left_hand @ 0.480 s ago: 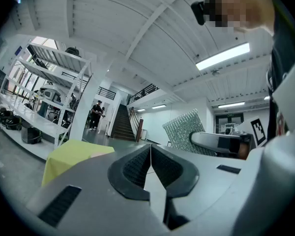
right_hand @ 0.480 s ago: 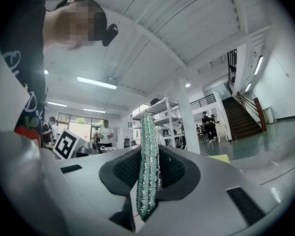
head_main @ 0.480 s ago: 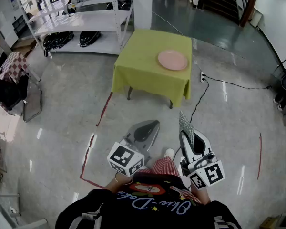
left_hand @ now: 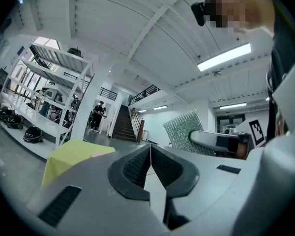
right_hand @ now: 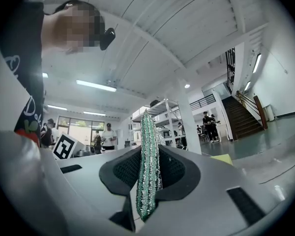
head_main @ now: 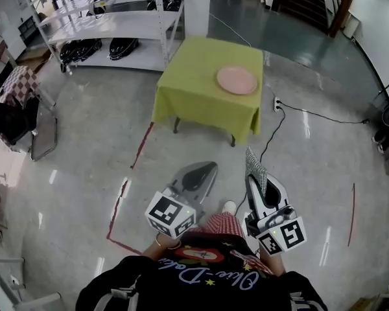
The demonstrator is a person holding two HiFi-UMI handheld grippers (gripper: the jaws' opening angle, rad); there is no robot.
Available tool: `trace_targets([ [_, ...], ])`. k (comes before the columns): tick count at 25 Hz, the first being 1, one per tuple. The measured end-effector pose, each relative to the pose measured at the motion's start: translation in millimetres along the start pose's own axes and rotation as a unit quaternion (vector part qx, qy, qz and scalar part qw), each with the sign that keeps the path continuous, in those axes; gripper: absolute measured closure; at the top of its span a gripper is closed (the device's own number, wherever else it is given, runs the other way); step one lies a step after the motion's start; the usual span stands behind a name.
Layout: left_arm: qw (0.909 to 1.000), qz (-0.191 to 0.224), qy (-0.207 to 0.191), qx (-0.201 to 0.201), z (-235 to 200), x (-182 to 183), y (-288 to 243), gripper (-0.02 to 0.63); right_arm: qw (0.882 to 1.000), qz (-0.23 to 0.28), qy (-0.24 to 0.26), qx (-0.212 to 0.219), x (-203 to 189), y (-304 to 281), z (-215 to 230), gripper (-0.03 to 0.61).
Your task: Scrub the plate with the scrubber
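Little has shifted in half a second: the right gripper (head_main: pixel 253 181) clamps the green scrubber (right_hand: pixel 148 156), and the left gripper (head_main: pixel 207 169) is pinched shut, empty. The pink plate (head_main: pixel 236 80) sits on the table (head_main: pixel 194 99) well ahead, seemingly unscrubbed; the approach remains.

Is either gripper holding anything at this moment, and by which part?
The right gripper is shut on the scrubber, clamping its flat faces at the near end; the rest sticks out past the jaws. The left gripper is shut on nothing.
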State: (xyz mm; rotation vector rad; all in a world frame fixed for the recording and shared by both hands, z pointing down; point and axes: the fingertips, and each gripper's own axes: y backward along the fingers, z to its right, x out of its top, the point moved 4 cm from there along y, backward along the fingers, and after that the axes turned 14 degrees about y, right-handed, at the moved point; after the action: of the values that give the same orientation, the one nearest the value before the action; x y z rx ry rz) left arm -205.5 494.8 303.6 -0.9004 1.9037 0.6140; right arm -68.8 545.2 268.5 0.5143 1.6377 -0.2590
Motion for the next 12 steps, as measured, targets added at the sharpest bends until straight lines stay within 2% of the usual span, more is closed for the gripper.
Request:
trace_targets([
  [7,0.9997,0.004,0.001,0.025,-12,0,-6,0.609,1.0,0.006,-0.013,0.007,-9,-13,20,0.517],
  [12,0.9992,0.0,0.003,0.039,-22,0,-32,0.609,0.999,0.007,-0.03,0.02,-20,-28,45,0.517],
])
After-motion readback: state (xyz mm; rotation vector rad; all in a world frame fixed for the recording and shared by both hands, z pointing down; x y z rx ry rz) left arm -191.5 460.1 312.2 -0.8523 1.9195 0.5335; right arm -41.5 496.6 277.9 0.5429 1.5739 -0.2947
